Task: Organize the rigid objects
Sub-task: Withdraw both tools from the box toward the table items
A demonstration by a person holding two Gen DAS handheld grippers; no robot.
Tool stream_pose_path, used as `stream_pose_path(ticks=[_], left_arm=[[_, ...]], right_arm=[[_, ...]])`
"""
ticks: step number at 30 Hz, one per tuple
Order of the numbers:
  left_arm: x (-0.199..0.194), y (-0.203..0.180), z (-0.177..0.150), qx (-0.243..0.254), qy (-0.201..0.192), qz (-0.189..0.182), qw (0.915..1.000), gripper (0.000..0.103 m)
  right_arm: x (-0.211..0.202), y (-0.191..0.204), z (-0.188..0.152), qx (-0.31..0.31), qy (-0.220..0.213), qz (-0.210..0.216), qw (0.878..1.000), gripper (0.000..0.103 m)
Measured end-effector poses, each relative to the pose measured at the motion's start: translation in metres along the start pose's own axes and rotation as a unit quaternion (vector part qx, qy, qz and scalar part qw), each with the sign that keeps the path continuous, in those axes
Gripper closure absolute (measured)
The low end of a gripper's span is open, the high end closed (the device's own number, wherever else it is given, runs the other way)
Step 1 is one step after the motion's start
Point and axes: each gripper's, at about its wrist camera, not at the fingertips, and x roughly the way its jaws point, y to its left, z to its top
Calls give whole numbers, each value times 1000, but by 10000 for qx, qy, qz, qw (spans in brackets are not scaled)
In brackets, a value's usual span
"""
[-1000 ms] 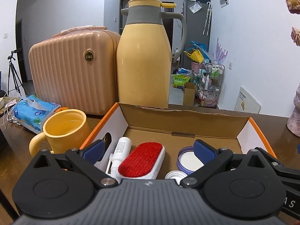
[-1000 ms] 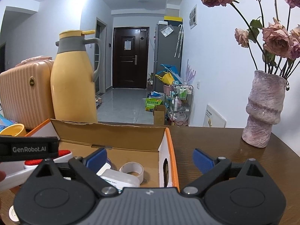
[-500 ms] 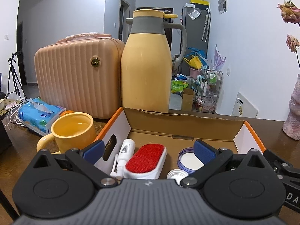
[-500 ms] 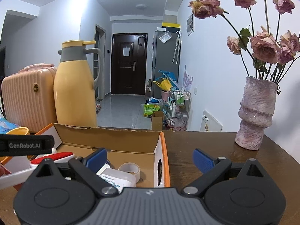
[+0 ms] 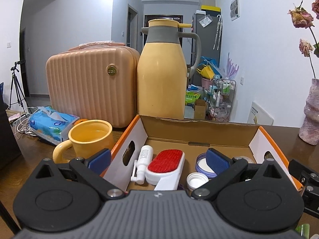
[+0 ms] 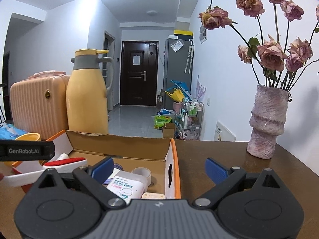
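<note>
While the cardboard box [image 5: 199, 133] sits on the table [image 6: 219, 159], it holds a red lint brush [image 5: 166, 165], white spray btl [image 5: 144, 159], purple-rimmed lid [image 5: 201, 164], white cap [image 5: 195, 179], tape roll [image 6: 142, 172] & wipes pack [image 6: 125, 185]. L gripper [image 5: 158, 160] w/ fingers spread, empty, over box's near-left wall. R gripper [image 6: 159, 168] likewise wide apart, empty, straddling box's right wall. Yellow mug [image 5: 89, 137] just left of box; thermos [image 5: 161, 75] behind.

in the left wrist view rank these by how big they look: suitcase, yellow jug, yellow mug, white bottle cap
1. Suitcase and yellow jug: alike in apparent size, so no ranking between them.
2. Yellow mug, though it sits nearer the camera.
3. White bottle cap, smallest despite being nearest.
</note>
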Motion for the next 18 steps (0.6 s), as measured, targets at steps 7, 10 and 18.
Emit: stream_pose_path(ticks=[7,10,18], left_arm=[[-15,9,-12,35,-79,-176,9998,0],[-23,11,-16,82,-146,-141,9998,0],[-41,20,-29,137,-161,-156,9997,0]], right_arm=[[-14,2,-11,13,-12,44,10000,5],[-20,5,-16,-15,-5,45,10000,5],[-42,8,-29,22,-26,69,10000,5]])
